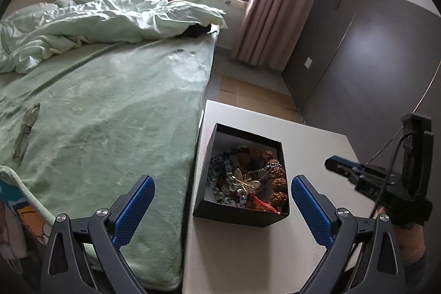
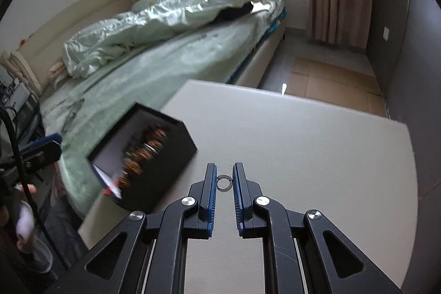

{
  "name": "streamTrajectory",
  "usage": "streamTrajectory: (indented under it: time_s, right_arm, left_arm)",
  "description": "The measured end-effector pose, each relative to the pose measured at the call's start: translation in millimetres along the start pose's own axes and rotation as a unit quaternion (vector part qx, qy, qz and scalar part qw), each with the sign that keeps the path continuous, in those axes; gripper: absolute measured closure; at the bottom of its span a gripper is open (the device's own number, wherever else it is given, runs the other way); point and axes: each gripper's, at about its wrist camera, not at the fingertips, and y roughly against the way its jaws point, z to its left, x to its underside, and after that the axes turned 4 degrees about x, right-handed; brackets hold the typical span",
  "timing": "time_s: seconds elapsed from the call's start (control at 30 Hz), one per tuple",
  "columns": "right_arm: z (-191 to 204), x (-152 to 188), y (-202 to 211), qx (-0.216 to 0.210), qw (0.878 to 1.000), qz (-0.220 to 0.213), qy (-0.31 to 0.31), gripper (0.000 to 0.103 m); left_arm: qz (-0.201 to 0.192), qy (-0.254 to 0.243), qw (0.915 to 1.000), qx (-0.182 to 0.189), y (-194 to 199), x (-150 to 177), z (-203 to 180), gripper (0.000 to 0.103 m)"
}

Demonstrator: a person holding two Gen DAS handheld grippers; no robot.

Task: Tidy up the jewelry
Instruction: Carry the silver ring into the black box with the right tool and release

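A black open box (image 1: pixel 271 146) sits on a white table (image 1: pixel 311 153) beside the bed. It holds tangled jewelry (image 1: pixel 248 178): brown bead strings, clear beads, a gold butterfly piece, a red cord. My left gripper (image 1: pixel 222 197) is open wide, hovering in front of the box, empty. In the right wrist view, my right gripper (image 2: pixel 224 178) is shut on a small silver ring (image 2: pixel 222 182), held above the table (image 2: pixel 303 145), to the right of the box (image 2: pixel 176 156). The right gripper also shows in the left wrist view (image 1: pixel 335 164), at the right.
A bed with a green blanket (image 1: pixel 110 115) lies left of the table, with glasses (image 1: pixel 26 131) on it. A grey wall (image 1: pixel 372 59), pink curtain (image 1: pixel 261 13) and cardboard on the floor (image 1: pixel 248 95) lie beyond.
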Motion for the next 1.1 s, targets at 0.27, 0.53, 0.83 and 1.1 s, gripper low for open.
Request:
streamTrajectory:
  time_s: [0.27, 0.53, 0.83, 1.1]
  right_arm:
    - [22.2, -20.9, 20.1, -0.025, 0.999, -0.034, -0.020, 0.090]
    - [53.0, -29.8, 26.7, -0.046, 0.998, -0.046, -0.010, 0.090]
    - [79.9, -34.7, 22.4, -0.063, 0.997, -0.043, 0.006, 0.090]
    - [96.6, -39.6, 11.3, -0.067, 0.997, -0.030, 0.010, 0.090]
  left_arm:
    - [-0.008, 0.008, 0.9999, 0.006, 18.1, 1.7, 10.3, 0.003]
    - [-0.017, 0.016, 0.9997, 0.008, 36.5, 3.8, 22.1, 0.003]
    - [-0.021, 0.031, 0.9992, 0.013, 48.4, 6.9, 40.0, 0.003]
    - [-0.025, 0.040, 0.9987, 0.020, 56.0, 5.4, 52.7, 0.003]
